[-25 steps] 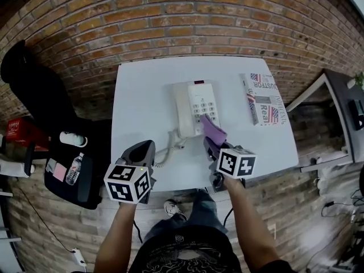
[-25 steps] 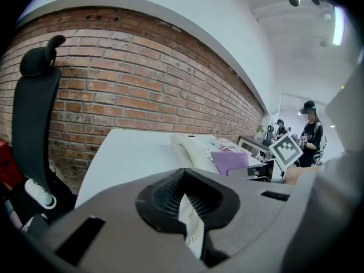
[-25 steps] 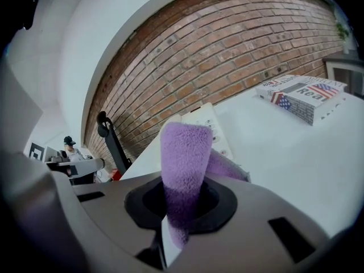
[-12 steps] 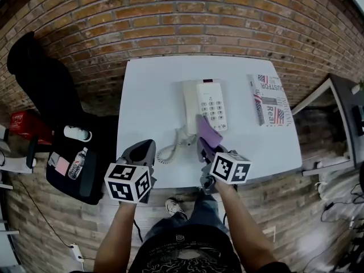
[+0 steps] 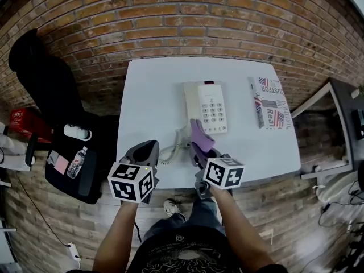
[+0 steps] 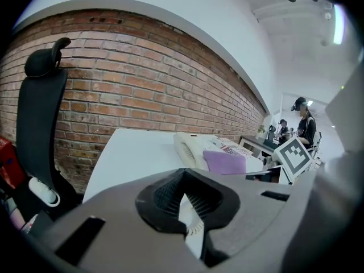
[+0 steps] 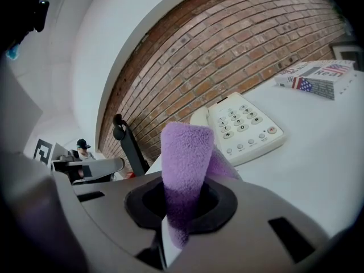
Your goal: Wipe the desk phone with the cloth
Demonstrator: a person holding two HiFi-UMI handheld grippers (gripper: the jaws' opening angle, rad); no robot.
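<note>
In right tongs [image 5: 199, 152], cloth [image 5: 198, 137] toward phone [image 5: 206, 107]

A: Colours, task side?
B: Plain fuzzy purple cloth [image 7: 185, 164], no print. Then off-white plastic desk phone [image 5: 205, 108], pale grey keys, one red key.
A: Rest?
B: Plain white rectangular table [image 5: 145, 95]. Behind it red-brown brick wall [image 5: 170, 16], pale mortar lines. Also flat box [image 5: 267, 104] in red-white-blue stars and stripes, black office chair [image 5: 37, 78]. Grey left gripper [image 5: 147, 147], grey right gripper [image 5: 200, 151], black-and-white square markers on both cubes.
</note>
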